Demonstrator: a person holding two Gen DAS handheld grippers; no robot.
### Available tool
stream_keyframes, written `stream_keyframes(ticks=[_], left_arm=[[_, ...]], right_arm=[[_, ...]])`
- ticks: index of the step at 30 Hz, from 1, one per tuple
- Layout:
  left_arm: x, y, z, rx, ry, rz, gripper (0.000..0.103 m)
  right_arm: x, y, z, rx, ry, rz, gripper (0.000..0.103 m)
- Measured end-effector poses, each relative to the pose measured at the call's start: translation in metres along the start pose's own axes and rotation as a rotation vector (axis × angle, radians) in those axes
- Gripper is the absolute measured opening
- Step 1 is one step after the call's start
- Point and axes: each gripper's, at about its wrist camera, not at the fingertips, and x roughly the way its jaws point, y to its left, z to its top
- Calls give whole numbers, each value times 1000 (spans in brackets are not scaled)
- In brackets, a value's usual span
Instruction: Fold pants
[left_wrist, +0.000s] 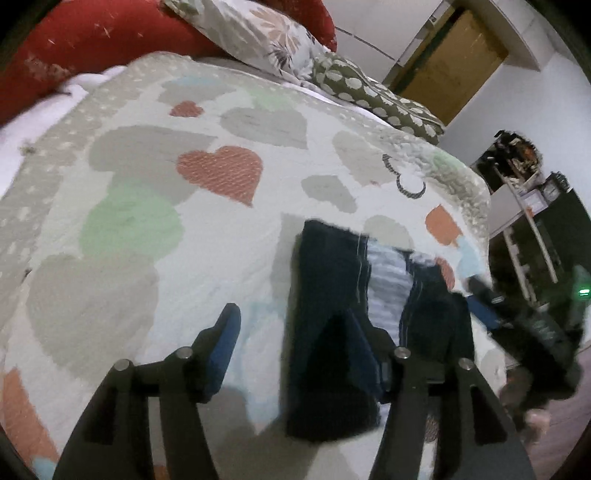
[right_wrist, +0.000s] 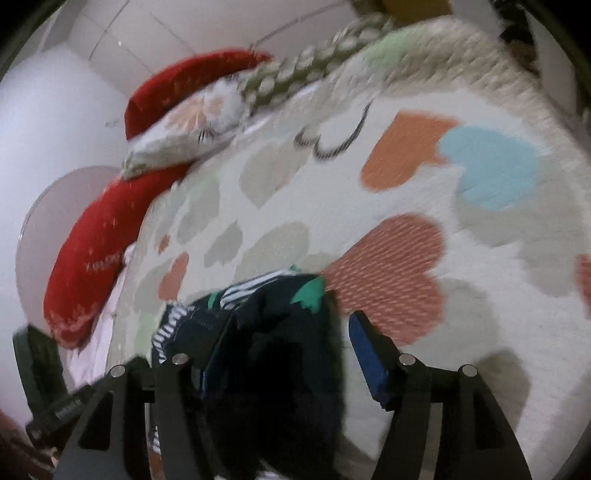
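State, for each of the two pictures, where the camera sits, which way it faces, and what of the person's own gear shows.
Left wrist: on the left gripper, looking along its open jaws across the bed; dark pants lie ahead, the other gripper at right.
Right wrist: on the right gripper, jaws open, facing the red pillow and wall, above the pants.
Shared: heart-patterned blanket, pants, pillows.

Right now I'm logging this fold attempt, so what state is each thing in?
pants: dark, bunched on the bedspread, not neatly folded
left gripper: open, over the pants
right gripper: open, over the pants
bedspread: spread flat
floral pillow: lying at the headboard
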Motion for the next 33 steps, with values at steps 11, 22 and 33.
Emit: stream_keyframes(ticks=[11, 22, 33], left_arm=[[5, -23, -54, 87, 10, 82, 62], [-35, -13, -80, 78, -21, 121, 73], [-74, -21, -145, 134, -85, 210, 75]], right_arm=[[-35, 35, -65, -117, 6, 75, 41], [-50, 11, -68, -64, -36, -25, 57], [-89, -16, -137, -2, -25, -128, 66]])
